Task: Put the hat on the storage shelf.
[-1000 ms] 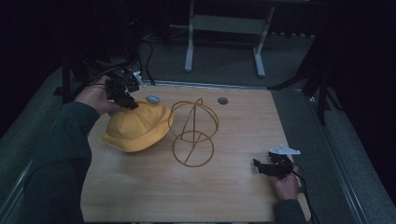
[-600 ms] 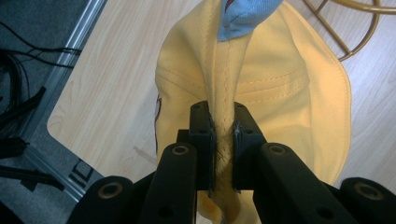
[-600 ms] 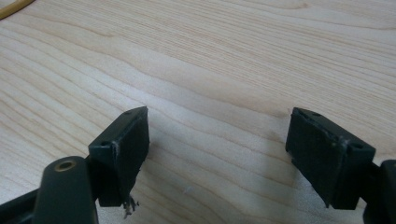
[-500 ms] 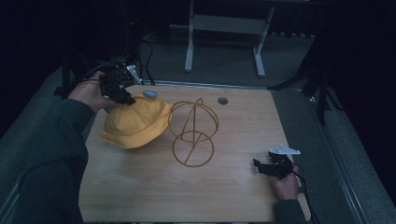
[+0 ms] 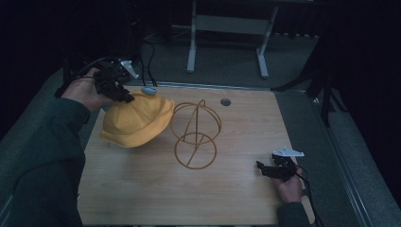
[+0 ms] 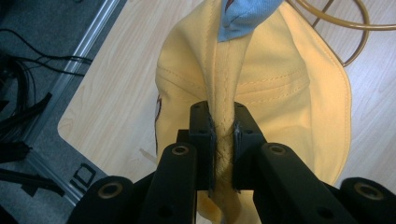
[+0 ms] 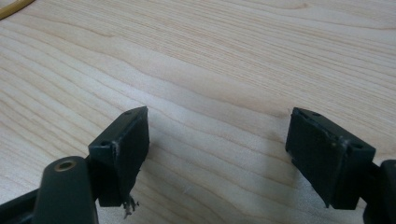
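Two tools in use. Left tool (image 6: 223,135) clenched on fold of yellow hat (image 5: 135,120), near far left corner of table (image 5: 142,189); hat just beside wire stand (image 5: 195,135). Right tool (image 7: 217,154) released, jaws wide apart, over bare wood near right edge, close to near right corner.

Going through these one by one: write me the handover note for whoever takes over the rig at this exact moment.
Left gripper: shut on a pinched fold of the yellow hat, holding its far side up off the table.
Right gripper: open, empty, resting low at the table's near right.
Wire stand: upright beside the hat, bare.
Done: hat gripped.
Left: probably setting the hat on the stand.
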Motion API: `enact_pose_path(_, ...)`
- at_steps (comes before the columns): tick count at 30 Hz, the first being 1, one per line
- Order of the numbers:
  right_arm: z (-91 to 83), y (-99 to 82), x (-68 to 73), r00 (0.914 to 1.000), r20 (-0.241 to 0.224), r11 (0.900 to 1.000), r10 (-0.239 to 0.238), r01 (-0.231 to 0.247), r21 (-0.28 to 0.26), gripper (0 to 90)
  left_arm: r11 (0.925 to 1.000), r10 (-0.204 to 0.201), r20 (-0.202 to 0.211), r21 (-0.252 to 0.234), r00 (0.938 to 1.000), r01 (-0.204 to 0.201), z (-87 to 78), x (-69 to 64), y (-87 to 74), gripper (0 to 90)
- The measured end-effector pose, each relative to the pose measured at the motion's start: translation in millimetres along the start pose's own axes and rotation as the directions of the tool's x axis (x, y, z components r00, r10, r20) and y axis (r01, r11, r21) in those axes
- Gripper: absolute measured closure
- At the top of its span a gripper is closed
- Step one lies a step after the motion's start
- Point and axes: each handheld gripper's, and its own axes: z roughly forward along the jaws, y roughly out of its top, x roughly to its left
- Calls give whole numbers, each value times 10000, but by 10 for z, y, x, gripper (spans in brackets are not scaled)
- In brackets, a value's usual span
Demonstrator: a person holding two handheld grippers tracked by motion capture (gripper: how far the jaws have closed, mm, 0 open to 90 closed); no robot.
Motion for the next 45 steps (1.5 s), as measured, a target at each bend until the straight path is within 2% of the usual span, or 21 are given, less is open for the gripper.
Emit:
enact_pose_path(33, -1, 0, 0, 10000, 1, 10000, -11, 11, 9, 215, 9968, -170, 134, -781, 9998, 180, -247, 38, -31, 819)
enact_pose_path(35, -1, 0, 0, 10000, 1, 10000, -12, 12, 13, 216, 9945, -164, 179, -1028, 9997, 182, -288, 38, -35, 819)
enact_pose_path(45, -1, 0, -1, 10000, -1, 10000, -12, 12, 12, 216, 9919, -133, 244, -1257, 9996, 162, -344, 38, -29, 818)
